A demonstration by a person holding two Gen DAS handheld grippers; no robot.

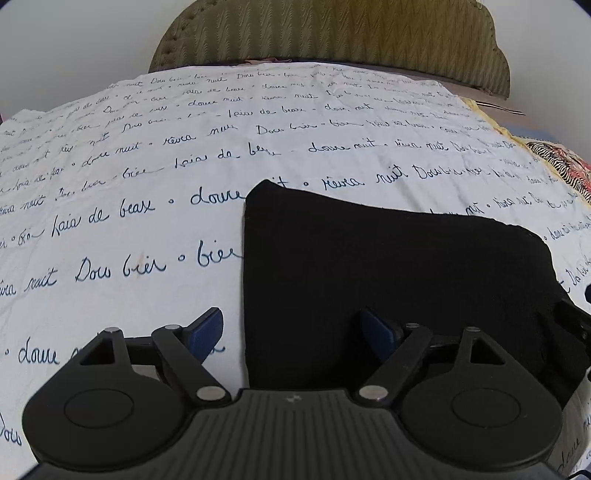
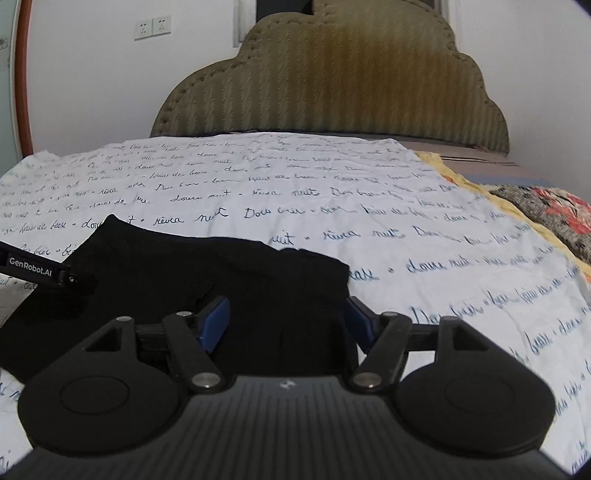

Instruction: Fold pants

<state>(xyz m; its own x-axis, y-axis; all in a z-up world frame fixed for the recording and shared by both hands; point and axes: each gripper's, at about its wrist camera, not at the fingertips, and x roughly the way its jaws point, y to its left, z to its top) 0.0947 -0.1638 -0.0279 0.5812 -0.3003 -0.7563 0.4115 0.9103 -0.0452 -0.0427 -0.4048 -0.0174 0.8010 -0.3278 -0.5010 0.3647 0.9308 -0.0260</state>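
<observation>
The black pants (image 1: 388, 266) lie folded into a compact rectangle on the white bed sheet with blue handwriting (image 1: 147, 166). My left gripper (image 1: 295, 332) is open over the pants' near left edge, its left finger over the sheet and its right finger over the cloth. In the right wrist view the pants (image 2: 221, 273) lie low and left. My right gripper (image 2: 284, 321) is open over their near right part, holding nothing. The left gripper's body (image 2: 37, 269) shows at the left edge there.
An olive padded headboard (image 2: 332, 85) stands at the far end of the bed against a white wall. A yellow-edged floral blanket (image 2: 546, 210) lies along the right side. Wall sockets (image 2: 153, 27) sit at upper left.
</observation>
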